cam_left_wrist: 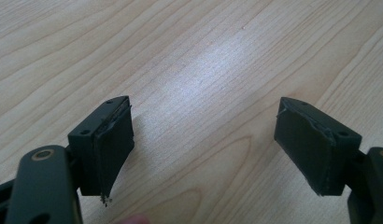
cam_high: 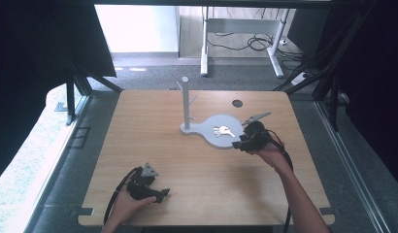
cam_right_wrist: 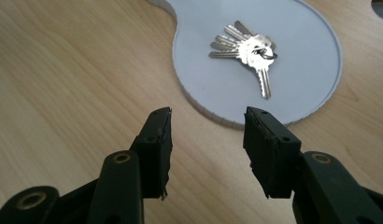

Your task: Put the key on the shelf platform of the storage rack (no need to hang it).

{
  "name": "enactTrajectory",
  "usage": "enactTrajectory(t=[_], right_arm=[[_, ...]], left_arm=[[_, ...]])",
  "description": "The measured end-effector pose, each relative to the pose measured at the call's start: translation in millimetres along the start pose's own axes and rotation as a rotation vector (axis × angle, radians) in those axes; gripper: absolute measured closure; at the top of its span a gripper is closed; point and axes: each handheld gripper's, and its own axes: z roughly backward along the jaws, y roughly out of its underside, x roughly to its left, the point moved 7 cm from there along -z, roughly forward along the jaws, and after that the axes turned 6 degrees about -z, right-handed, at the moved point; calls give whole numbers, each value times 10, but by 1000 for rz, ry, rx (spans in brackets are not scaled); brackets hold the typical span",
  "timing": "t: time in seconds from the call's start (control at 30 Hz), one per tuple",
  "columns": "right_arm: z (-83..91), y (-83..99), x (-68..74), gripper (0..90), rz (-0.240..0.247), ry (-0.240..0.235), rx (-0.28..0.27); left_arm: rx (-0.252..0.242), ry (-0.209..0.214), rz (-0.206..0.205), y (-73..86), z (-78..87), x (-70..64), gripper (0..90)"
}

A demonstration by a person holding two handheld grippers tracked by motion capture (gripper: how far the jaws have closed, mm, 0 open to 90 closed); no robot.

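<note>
Reaching toward the keys (cam_right_wrist: 245, 51), the right gripper's (cam_right_wrist: 206, 123) fingers are spread just short of them; left gripper's (cam_left_wrist: 203, 135) fingers spread over bare surface (cam_left_wrist: 189, 56); nothing grasped yet.

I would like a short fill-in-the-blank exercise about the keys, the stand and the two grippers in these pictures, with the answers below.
1. The bunch of keys lies on the grey stand's round ____.
2. The right gripper is ____, with nothing between its jaws.
3. The left gripper points at bare ____ tabletop.

Missing words: base; open; wooden
</note>
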Motion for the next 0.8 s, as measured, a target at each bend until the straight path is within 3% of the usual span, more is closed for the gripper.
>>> enactTrajectory(t=[0.23,0.6,0.8], right_arm=[[73,311,61,502,-14,-38,-29],[55,1006,-24,493,-69,8,-29],[20,1145,-25,482,-92,-5,-49]], left_arm=[[0,-1,7,2,-7,-10,201],[8,-3,-4,-1,-29,-33,201],[14,0,-3,0,-53,-49,200]])
